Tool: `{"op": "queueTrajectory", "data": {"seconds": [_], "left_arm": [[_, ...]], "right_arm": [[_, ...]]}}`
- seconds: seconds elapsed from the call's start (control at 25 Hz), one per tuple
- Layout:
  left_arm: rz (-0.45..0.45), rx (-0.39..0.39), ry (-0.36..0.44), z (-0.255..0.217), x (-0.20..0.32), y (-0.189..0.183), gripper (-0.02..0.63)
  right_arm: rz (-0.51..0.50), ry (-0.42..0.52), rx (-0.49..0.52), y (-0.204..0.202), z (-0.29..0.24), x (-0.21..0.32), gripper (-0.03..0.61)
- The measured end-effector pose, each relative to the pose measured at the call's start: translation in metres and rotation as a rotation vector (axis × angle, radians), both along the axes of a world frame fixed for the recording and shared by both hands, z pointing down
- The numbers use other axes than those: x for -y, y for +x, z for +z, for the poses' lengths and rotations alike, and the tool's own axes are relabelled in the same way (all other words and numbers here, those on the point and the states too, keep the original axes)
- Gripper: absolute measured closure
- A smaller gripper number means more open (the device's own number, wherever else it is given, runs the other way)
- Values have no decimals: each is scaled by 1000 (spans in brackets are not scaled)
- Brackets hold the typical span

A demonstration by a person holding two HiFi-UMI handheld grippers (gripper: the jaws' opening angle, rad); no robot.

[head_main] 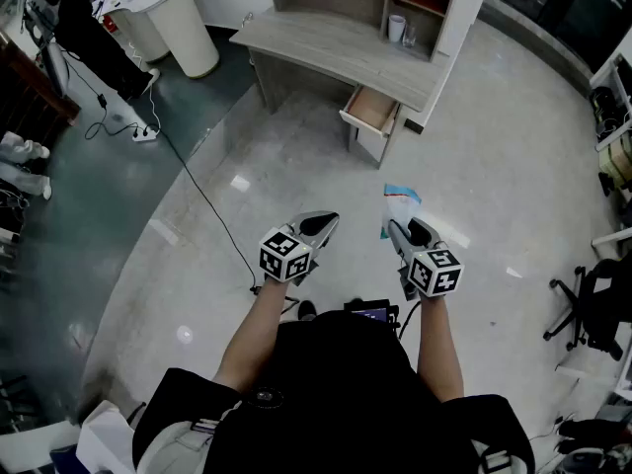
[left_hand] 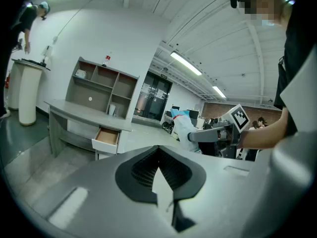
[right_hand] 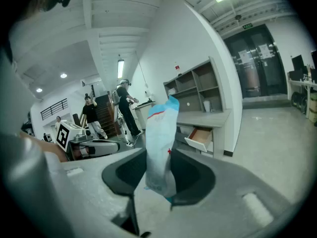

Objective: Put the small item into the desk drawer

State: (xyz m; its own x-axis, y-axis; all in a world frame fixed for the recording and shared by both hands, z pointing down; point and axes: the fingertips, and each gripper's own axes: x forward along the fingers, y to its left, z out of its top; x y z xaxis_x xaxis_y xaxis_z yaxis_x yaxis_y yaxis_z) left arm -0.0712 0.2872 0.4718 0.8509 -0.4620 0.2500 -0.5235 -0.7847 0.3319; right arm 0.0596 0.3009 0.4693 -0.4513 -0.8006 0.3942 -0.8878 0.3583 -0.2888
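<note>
A small white packet with blue and red print (right_hand: 159, 143) stands upright between the jaws of my right gripper (right_hand: 158, 155), which is shut on it. In the head view the packet (head_main: 402, 203) sticks out ahead of the right gripper (head_main: 392, 227); the left gripper view shows the packet (left_hand: 184, 125) from the side. My left gripper (head_main: 329, 219) is level with the right one and to its left, shut with nothing in it (left_hand: 158, 148). The grey desk (head_main: 326, 52) stands ahead across the floor, and its drawer (head_main: 370, 110) is pulled open, showing a wooden inside (right_hand: 200, 137).
A white round stand (head_main: 183, 23) is at the far left, with a person beside it. A black cable (head_main: 197, 186) runs over the floor from a power strip (head_main: 145, 133). An office chair (head_main: 592, 304) is on the right. A cup (head_main: 396, 28) sits on the desk's shelf.
</note>
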Motion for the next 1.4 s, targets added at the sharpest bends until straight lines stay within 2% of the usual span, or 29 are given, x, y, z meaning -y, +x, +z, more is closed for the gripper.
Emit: {"op": "queueTrajectory", "data": {"seconds": [0.76,1.4], "left_arm": [[15,21,-15,5,-3,-8,612],[-18,54,-30,12,0,8,612]], "right_arm": [[-16,-4,18,-12,0,-2,430],[-35,-5,59,11,5,2,430]]}}
